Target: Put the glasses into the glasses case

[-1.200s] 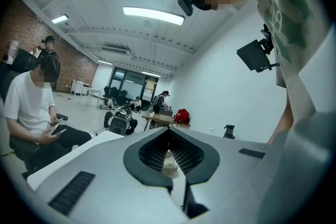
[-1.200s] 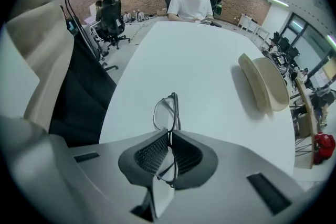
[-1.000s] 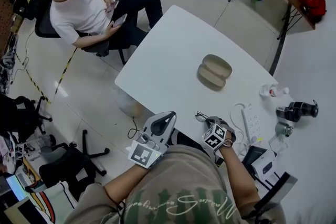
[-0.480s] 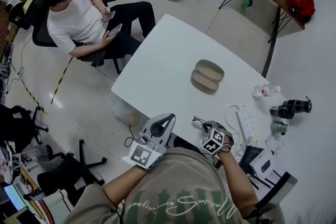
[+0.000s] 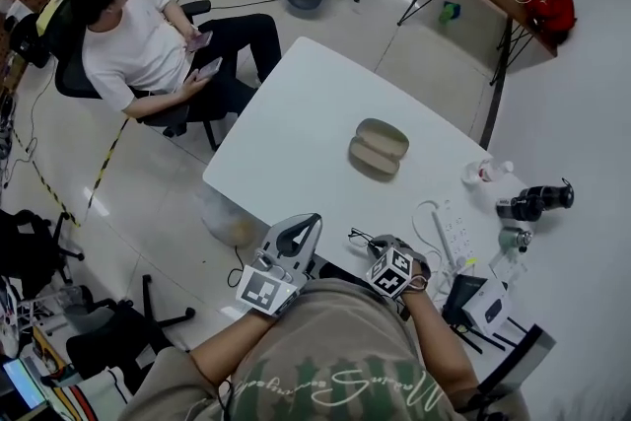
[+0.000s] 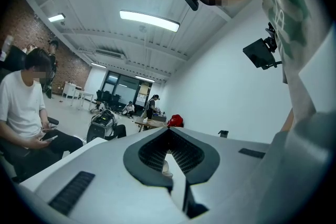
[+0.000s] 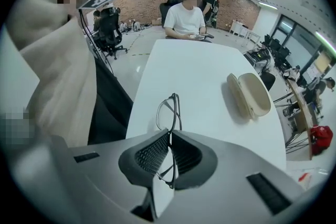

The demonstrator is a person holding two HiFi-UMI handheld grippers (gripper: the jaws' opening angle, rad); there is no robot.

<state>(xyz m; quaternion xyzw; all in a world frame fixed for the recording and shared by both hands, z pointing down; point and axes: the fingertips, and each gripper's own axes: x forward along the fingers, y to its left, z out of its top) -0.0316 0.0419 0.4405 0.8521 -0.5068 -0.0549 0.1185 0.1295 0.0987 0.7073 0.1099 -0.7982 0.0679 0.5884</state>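
— Checking the right gripper (image 7: 169,132) first: what do you read there?

— I read its jaws pinching the glasses (image 7: 169,110). They have a thin dark frame and sit edge-on in the grip, with one lens rim sticking out past the tips.

— Position of the glasses?

— They are at the near edge of the white table (image 5: 296,123), a little right of the middle. I cannot tell whether they touch the tabletop.

— Glasses case?

— I see the glasses case (image 5: 378,146) lying open, both beige halves facing up. It is around the middle of the table, farther out than the glasses and well apart from them.

— Left gripper?

— The left gripper (image 6: 169,130) has its jaws pressed together with nothing between them. From the head view I place it at the near edge of the table, just left of the right gripper. Its own camera looks out across the room.

— Surroundings for the record?

— A seated person (image 5: 133,39) in a white shirt is on a chair off the far left side of the table, holding a phone. A white power strip (image 5: 449,230) lies on the near right part of the table.
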